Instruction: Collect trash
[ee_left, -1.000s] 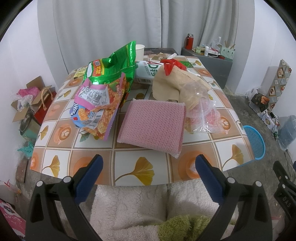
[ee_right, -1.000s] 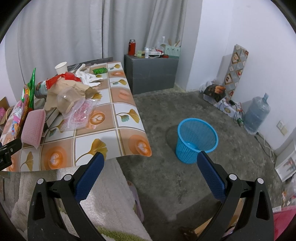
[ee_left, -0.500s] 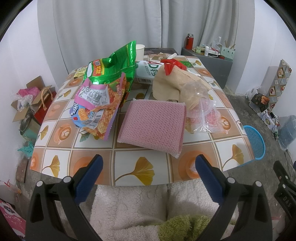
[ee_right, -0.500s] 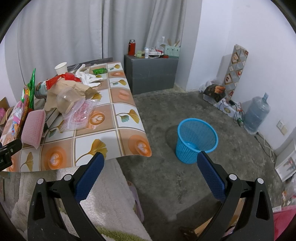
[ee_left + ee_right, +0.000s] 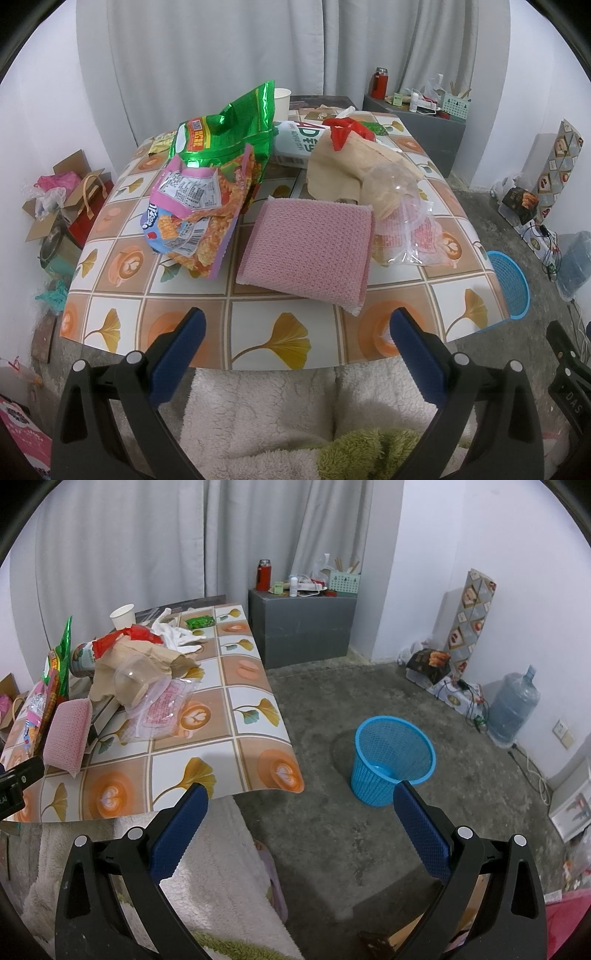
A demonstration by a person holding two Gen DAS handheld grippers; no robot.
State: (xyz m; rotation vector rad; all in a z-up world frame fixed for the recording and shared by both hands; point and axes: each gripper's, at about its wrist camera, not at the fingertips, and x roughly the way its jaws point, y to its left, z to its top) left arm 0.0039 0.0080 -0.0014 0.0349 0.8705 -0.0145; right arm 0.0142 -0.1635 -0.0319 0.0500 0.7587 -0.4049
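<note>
From my seat nothing has shifted over the last second: both wrist views match the earlier ones, so I read this as a pause before the first pick, with no trash collected so far.

Ahead of my left gripper (image 5: 295,334) spreads the table with the glossy tiled ginkgo-leaf cloth (image 5: 271,341), its near edge right under the fingertips. Off to the right of my right gripper (image 5: 301,806), down on the concrete floor, stands the blue plastic mesh wastebasket (image 5: 391,760); it looks close to empty, though I cannot see all of its bottom.

The trash sits on the table, forward of the left gripper. Straight ahead lies a folded pink waffle-knit cloth (image 5: 308,251). Forward and left, a crumpled green foil snack bag (image 5: 229,136) leans over a pink and orange snack wrapper (image 5: 195,214). Forward and right is a crumpled brown paper bag (image 5: 347,166) with a red scrap on top, and a clear plastic bag with pink print (image 5: 413,230) spills from beside it.

Both tools have their blue-padded jaws spread wide with nothing between them. My guess is that the clear bag is the easiest first grab, being nearest the basket side.
</note>
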